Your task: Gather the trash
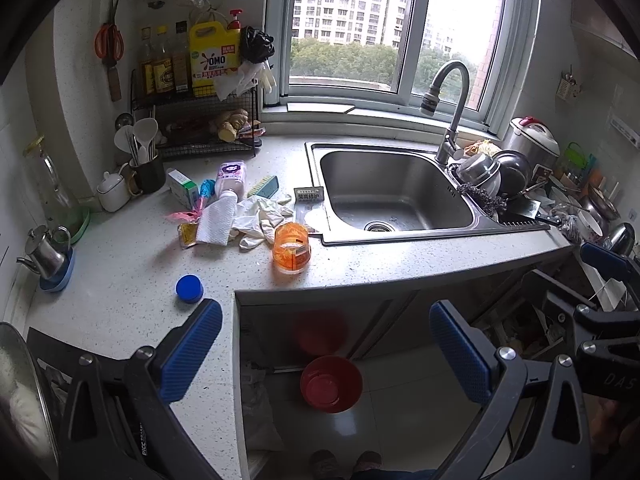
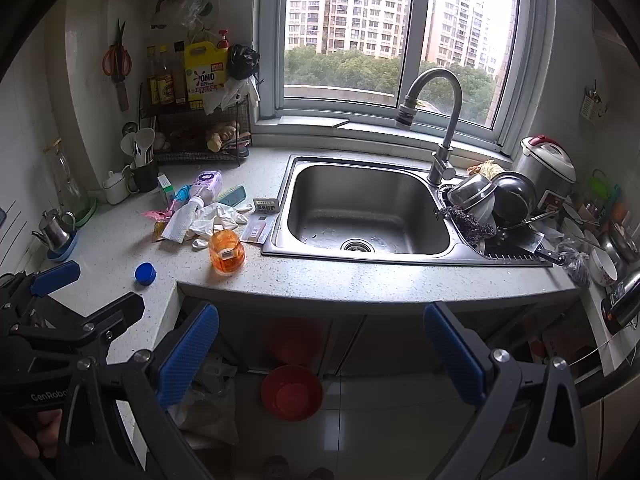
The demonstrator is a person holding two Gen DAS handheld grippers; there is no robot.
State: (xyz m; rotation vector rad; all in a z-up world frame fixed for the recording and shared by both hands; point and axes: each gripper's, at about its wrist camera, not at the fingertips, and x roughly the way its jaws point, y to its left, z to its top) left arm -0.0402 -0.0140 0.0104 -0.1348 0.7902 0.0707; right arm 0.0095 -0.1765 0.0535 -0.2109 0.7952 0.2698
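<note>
A speckled grey worktop (image 1: 132,264) is carrying litter: an orange jar (image 1: 291,247) sitting near its front edge, a blue cap (image 1: 189,289) lying at the jar's eight o'clock, and crumpled gloves (image 1: 260,216) and a paper towel (image 1: 218,220) lying at its eleven o'clock.

Left gripper (image 1: 326,354), right gripper (image 2: 320,354): black frames, blue ribbed pads, silver screws, white lettering.

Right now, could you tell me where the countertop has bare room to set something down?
The widest bare patch lies between the blue cap and the small steel teapot. A clear strip runs along the front edge below the sink, right of the orange jar. It is crowded left of the sink around the crumpled gloves, and on the drainboard stacked with pots.
</note>
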